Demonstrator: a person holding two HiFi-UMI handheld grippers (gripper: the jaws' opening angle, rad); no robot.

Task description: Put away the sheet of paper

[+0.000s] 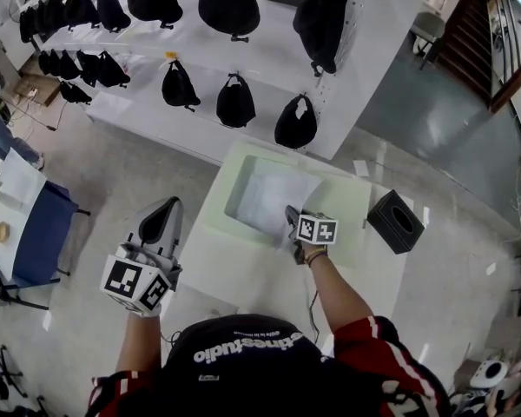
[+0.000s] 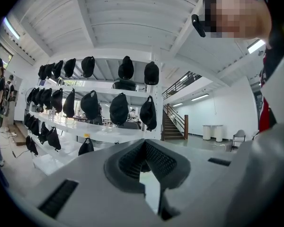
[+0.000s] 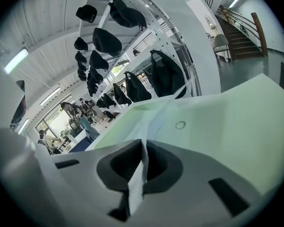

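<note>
My right gripper (image 1: 293, 226) is shut on the near edge of the white sheet of paper (image 1: 276, 198). The sheet slants over the right side of a shallow white box (image 1: 240, 183) sunk in the pale green table (image 1: 347, 200). In the right gripper view the paper (image 3: 149, 119) runs from between the pads out over the box, and the gripper (image 3: 143, 148) points down at the tabletop (image 3: 236, 122). My left gripper (image 1: 161, 222) hangs beyond the table's left edge, held level, shut and holding nothing. The left gripper (image 2: 143, 144) faces the shelves.
A black tissue box (image 1: 396, 221) sits at the table's right end. White shelves with several black caps (image 1: 235, 102) stand behind the table. A blue-draped table (image 1: 36, 233) stands at the far left. A thin cable (image 1: 311, 307) lies on the table near me.
</note>
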